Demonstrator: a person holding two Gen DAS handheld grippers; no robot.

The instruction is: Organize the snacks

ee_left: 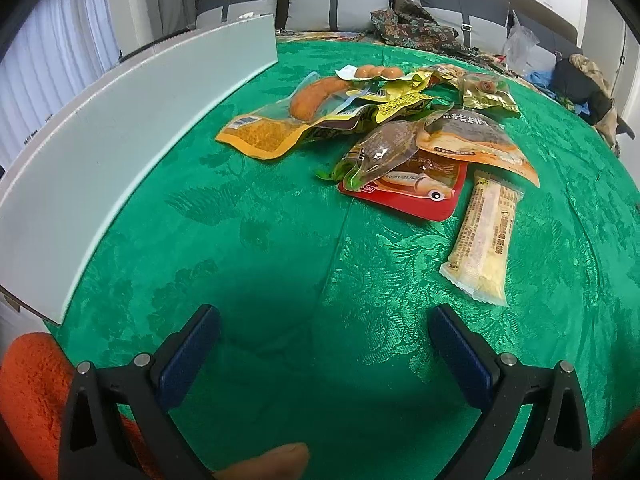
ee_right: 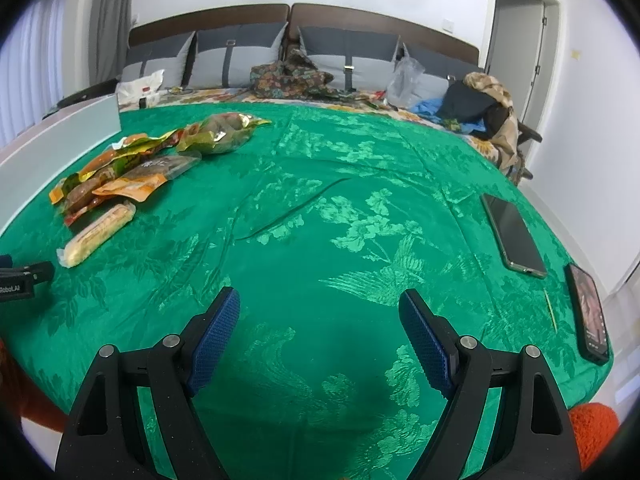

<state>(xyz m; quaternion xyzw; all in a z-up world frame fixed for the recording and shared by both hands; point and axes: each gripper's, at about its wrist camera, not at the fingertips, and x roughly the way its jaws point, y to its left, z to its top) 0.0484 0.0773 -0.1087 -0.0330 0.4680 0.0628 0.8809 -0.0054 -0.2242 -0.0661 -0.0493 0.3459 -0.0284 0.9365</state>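
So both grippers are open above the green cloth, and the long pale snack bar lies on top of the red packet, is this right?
Not quite. The left gripper and right gripper are open above the green cloth, but the long pale snack bar lies on the cloth beside the red packet, not on top of it. The left wrist view shows this.

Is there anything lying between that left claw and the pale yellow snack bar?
Nothing visible. The left claw is open over bare green cloth, and the pale yellow snack bar lies ahead to its right, at the near edge of the snack pile.
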